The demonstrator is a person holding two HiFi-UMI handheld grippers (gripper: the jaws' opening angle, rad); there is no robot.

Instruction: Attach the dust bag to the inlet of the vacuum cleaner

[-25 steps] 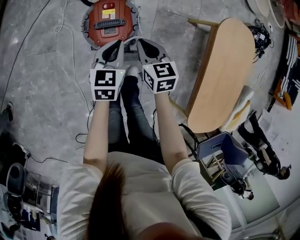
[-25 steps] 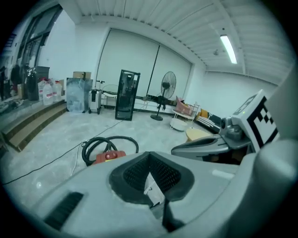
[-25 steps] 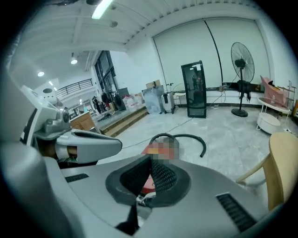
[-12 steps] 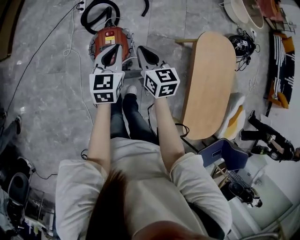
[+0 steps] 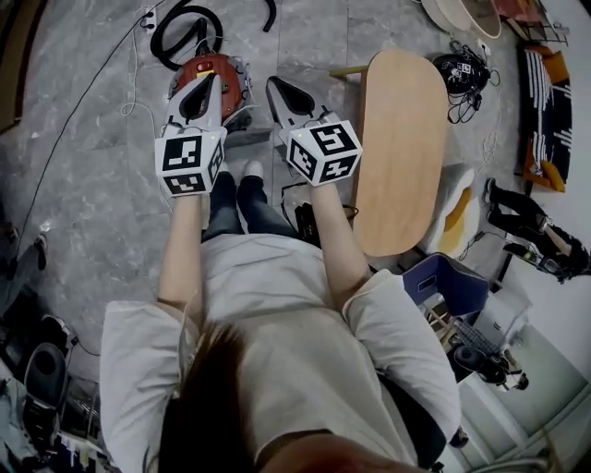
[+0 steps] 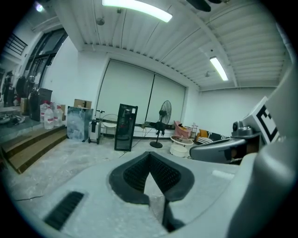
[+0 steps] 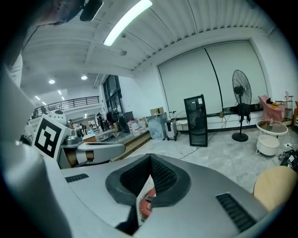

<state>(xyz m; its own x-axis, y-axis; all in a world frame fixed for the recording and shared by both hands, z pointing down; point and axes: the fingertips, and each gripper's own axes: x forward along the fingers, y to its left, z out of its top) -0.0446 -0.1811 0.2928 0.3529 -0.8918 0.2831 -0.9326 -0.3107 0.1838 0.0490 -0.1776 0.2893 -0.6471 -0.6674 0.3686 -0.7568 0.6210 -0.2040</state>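
The red canister vacuum cleaner (image 5: 229,78) sits on the grey floor straight ahead, its black hose (image 5: 181,28) coiled behind it. My left gripper (image 5: 204,83) hangs over the vacuum's left half, well above it, shut and empty. My right gripper (image 5: 275,87) is level with it to the right, also shut on nothing. In the right gripper view a sliver of the red vacuum (image 7: 147,203) shows below the closed jaws, with the left gripper (image 7: 99,151) beside. The left gripper view faces across the room. I cannot make out a dust bag.
A long oval wooden table (image 5: 399,148) stands to the right, with cables and gear (image 5: 462,72) beyond its far end. A thin cord (image 5: 138,102) trails on the floor at left. The person's legs and shoes (image 5: 247,171) are below the grippers. A floor fan (image 7: 241,104) and black cabinet (image 7: 195,120) stand far off.
Both grippers have risen together, away from the vacuum, still shut. The vacuum looks smaller and farther away, and more of the floor and hose has come into view.
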